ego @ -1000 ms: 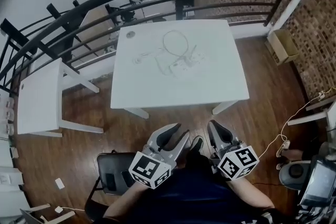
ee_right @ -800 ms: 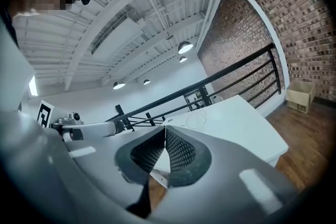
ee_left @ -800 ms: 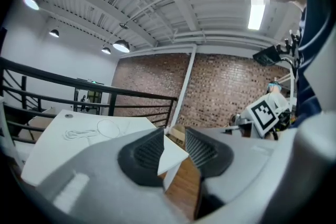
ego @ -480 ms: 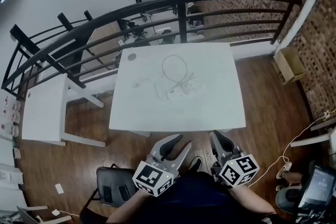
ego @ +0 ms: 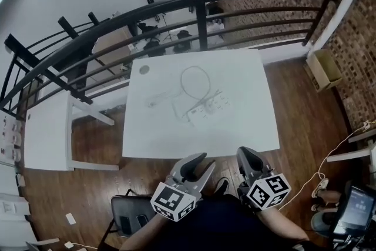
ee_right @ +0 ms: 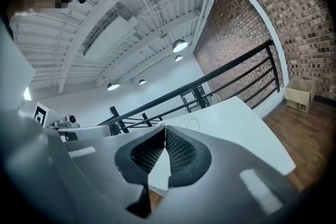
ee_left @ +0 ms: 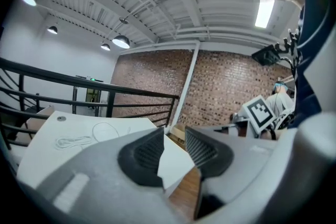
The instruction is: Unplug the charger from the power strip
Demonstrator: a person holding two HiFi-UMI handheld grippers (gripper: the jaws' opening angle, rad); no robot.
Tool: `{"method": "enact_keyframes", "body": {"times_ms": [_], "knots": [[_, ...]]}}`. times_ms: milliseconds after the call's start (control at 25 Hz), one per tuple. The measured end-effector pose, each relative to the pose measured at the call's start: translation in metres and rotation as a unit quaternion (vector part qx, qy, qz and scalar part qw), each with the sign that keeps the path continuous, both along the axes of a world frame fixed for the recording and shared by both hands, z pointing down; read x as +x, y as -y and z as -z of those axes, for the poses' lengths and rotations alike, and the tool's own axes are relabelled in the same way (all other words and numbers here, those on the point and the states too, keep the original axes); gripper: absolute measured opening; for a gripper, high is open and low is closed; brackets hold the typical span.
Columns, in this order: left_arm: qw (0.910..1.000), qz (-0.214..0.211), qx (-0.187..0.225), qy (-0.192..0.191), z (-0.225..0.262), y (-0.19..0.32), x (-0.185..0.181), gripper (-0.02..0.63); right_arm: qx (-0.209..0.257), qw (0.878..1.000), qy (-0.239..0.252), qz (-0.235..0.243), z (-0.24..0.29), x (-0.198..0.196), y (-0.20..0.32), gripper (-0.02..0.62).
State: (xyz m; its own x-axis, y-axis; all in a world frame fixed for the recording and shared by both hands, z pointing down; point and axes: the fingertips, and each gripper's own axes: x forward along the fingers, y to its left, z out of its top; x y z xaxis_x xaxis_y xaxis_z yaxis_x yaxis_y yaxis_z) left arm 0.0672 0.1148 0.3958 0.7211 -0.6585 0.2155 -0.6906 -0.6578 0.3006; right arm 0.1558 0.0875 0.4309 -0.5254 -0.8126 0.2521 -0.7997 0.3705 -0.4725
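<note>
A white power strip [ego: 209, 106] lies near the middle of the white table [ego: 247, 126], with its looped cord [ego: 195, 78] behind it. A thin white charger cable [ego: 155, 101] trails off to the strip's left; the charger itself is too small to make out. Both grippers hang just short of the table's near edge, well away from the strip. My left gripper [ego: 200, 161] is open, with nothing between its pads [ee_left: 148, 152]. My right gripper [ego: 244, 154] is shut, empty, fingertips touching [ee_right: 165, 129]. The cord loop [ee_left: 105, 128] and table [ee_right: 236, 123] show far ahead in both gripper views.
A black metal railing [ego: 200, 0] curves behind the table. A smaller white table [ego: 47, 132] stands to the left and a cardboard box [ego: 324, 67] by the brick wall to the right. A black chair [ego: 126, 211] sits at lower left on the wood floor.
The whole view has closed in on the table. Both grippers have come forward from well short of it to its near edge. Their jaws have not changed.
</note>
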Motion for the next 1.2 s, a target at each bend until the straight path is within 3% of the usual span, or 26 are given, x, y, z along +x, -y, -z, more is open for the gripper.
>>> {"method": "enact_keyframes", "body": {"times_ms": [480,760,1200], "knots": [[0.9969,-0.073,0.021,-0.022,0.003,0.097,-0.066,0.127,-0.002,0.996,-0.041,-0.078,0.012,-0.054,0.077,0.012],[0.9933,-0.112,-0.001,-0.029,-0.013,0.118,-0.09,0.127,-0.034,0.992,-0.059,-0.106,0.01,-0.072,0.092,0.012],[0.9957,-0.085,-0.034,-0.017,-0.034,0.15,-0.091,0.127,-0.057,0.994,-0.054,-0.074,-0.004,-0.061,0.139,0.012]]}}
